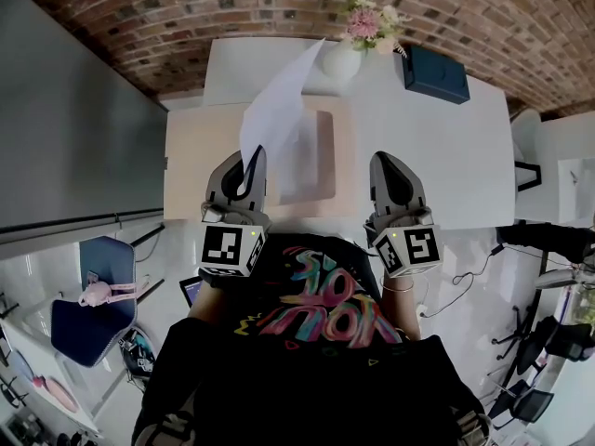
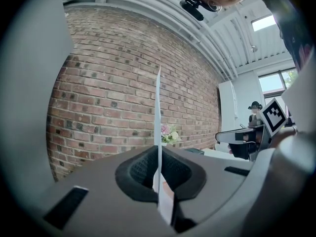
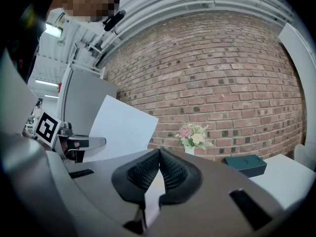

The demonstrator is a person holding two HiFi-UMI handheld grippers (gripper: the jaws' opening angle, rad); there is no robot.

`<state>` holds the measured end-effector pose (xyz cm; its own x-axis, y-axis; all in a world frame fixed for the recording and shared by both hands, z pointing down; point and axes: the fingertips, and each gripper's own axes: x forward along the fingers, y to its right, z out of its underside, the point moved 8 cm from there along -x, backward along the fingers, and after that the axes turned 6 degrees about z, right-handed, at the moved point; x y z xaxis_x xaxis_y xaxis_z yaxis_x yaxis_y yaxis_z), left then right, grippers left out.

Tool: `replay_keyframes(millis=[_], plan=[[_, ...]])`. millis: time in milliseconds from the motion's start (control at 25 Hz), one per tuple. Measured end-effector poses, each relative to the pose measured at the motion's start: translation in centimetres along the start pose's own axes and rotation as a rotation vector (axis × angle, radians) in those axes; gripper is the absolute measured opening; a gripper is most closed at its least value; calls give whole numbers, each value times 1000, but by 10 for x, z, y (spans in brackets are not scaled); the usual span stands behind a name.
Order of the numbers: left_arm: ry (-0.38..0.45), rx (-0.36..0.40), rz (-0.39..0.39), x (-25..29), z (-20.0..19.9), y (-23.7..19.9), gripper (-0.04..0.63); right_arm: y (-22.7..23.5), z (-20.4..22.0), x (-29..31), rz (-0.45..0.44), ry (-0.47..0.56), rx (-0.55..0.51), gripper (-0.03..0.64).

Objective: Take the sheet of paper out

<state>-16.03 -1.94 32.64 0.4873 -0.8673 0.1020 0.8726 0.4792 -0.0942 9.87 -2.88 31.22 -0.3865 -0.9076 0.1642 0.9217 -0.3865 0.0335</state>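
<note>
A red brick wall (image 1: 139, 7) is seen behind a white table (image 1: 456, 156). At its far edge, flowers (image 1: 369, 19) and a dark blue box (image 1: 435, 73) are set. A blue chair (image 1: 79, 319) is parked at the left.

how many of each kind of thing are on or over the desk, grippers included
grippers: 2 (left gripper, right gripper)
sheet of paper: 1
flower vase: 1
dark box: 1
brown folder: 1
total: 6
</note>
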Motion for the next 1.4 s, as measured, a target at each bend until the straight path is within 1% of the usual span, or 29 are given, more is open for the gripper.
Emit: replay_keyframes(millis=[680,1040,1400], plan=[[-13,-11,-2,1,2,-14,23,-9,2,10,-26,-38,-35,17],[-14,-7,33,6,1,-17,23,-8,2,12,-14,-38,-26,17],[-16,-7,50,9,-1,-21,23,-6,3,12,-29,-28,-24,17]])
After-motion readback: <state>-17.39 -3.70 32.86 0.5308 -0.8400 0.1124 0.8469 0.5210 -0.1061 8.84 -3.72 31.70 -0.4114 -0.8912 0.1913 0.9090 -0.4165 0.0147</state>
